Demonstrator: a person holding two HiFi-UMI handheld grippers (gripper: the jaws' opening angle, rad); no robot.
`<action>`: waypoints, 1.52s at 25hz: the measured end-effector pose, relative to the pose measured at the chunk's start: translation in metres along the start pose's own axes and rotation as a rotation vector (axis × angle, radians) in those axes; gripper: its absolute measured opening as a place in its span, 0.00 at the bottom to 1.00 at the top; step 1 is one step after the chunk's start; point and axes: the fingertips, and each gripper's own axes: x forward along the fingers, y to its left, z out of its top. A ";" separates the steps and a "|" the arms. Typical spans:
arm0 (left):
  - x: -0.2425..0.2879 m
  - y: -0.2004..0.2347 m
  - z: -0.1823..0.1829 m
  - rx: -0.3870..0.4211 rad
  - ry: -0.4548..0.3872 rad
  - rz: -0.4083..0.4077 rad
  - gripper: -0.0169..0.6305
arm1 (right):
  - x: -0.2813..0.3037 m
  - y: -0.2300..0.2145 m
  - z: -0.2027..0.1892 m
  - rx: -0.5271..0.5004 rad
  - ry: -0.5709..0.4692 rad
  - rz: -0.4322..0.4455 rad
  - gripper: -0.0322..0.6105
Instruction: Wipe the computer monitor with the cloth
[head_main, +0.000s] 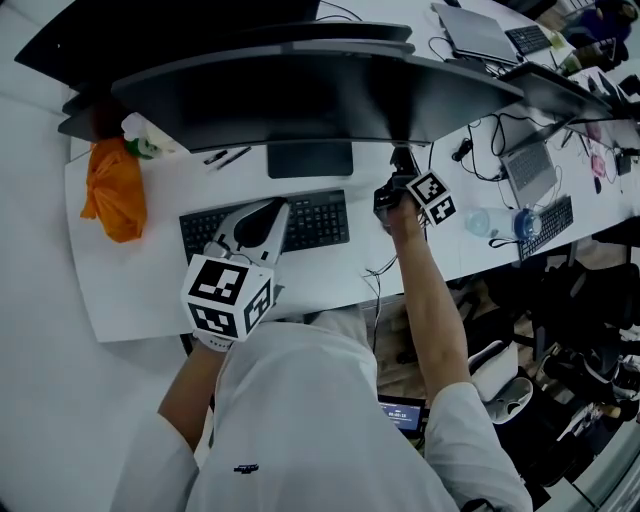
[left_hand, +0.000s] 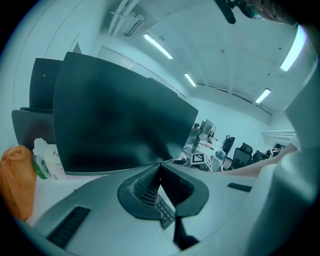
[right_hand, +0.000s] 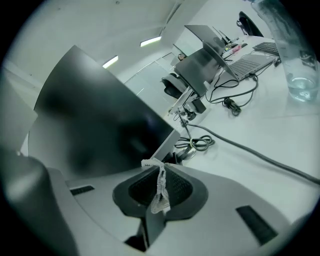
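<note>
A wide dark curved monitor (head_main: 300, 95) stands across the back of the white desk (head_main: 130, 290); it also fills the left gripper view (left_hand: 115, 120) and the left of the right gripper view (right_hand: 95, 120). My right gripper (head_main: 402, 160) is below the monitor's lower right edge. It (right_hand: 160, 165) is shut on a thin strip of white cloth (right_hand: 160, 187), pinched between the pads. My left gripper (head_main: 278, 210) hovers over the keyboard (head_main: 320, 220), pointing at the screen. Its jaws (left_hand: 160, 165) are shut with nothing between them.
An orange bag (head_main: 115, 190) and a bottle with green on it (head_main: 140, 140) sit at the desk's left. Pens (head_main: 228, 157) lie beside the monitor foot (head_main: 310, 158). A water bottle (head_main: 495, 222), cables (right_hand: 200, 142) and laptops (head_main: 480, 35) are to the right.
</note>
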 end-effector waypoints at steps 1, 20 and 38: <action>0.002 -0.002 0.000 0.002 0.003 -0.002 0.05 | -0.001 -0.005 0.006 0.014 -0.012 -0.001 0.10; 0.023 -0.020 0.002 0.020 0.021 -0.034 0.05 | -0.020 -0.016 0.085 -0.256 -0.024 0.070 0.10; 0.006 -0.022 0.011 0.036 -0.019 -0.072 0.05 | -0.069 0.094 0.168 -0.420 -0.177 0.279 0.10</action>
